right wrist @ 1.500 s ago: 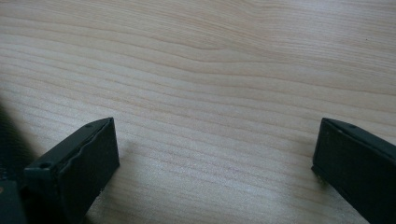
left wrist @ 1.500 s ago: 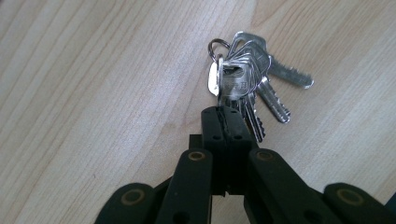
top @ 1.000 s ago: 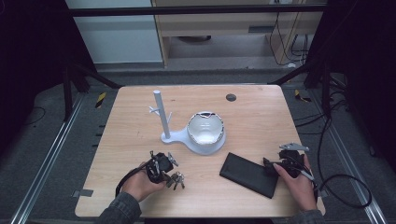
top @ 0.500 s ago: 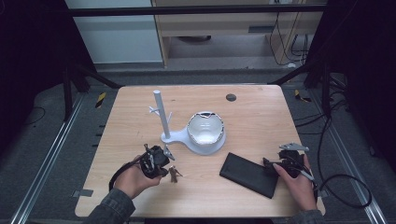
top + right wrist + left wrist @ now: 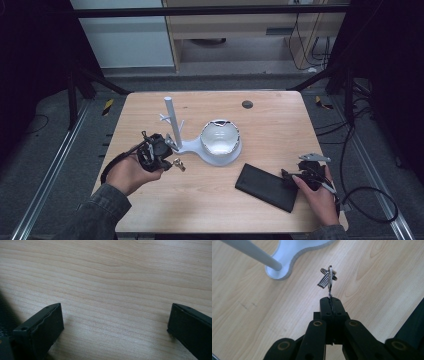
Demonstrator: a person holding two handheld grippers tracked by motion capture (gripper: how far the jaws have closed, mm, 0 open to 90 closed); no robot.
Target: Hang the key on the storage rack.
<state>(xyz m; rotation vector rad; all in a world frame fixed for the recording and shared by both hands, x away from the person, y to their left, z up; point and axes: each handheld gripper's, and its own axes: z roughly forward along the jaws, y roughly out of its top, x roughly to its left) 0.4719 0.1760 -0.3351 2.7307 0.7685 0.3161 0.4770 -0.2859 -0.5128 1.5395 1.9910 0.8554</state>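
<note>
My left gripper point(image 5: 330, 300) is shut on a key ring with keys point(image 5: 327, 278), which hangs above the wood. In the high view that gripper point(image 5: 162, 152) sits just left of the white stand's point(image 5: 187, 146) base, with the keys point(image 5: 178, 164) dangling beside it. The stand has an upright post point(image 5: 171, 120) with small pegs and a round bowl point(image 5: 220, 138). My right gripper point(image 5: 295, 176) rests near the table's right front corner, its jaws wide open over bare wood point(image 5: 115, 305), beside a black flat case point(image 5: 266, 186).
The wooden table point(image 5: 270, 125) has a small dark disc point(image 5: 247, 104) near its far edge. Metal frame rails and cables run along both sides of the table. A cable point(image 5: 367, 200) trails from the right gripper.
My left gripper has lifted the keys and carried them up and away from the front edge, toward the stand's post. The right gripper has stayed in place.
</note>
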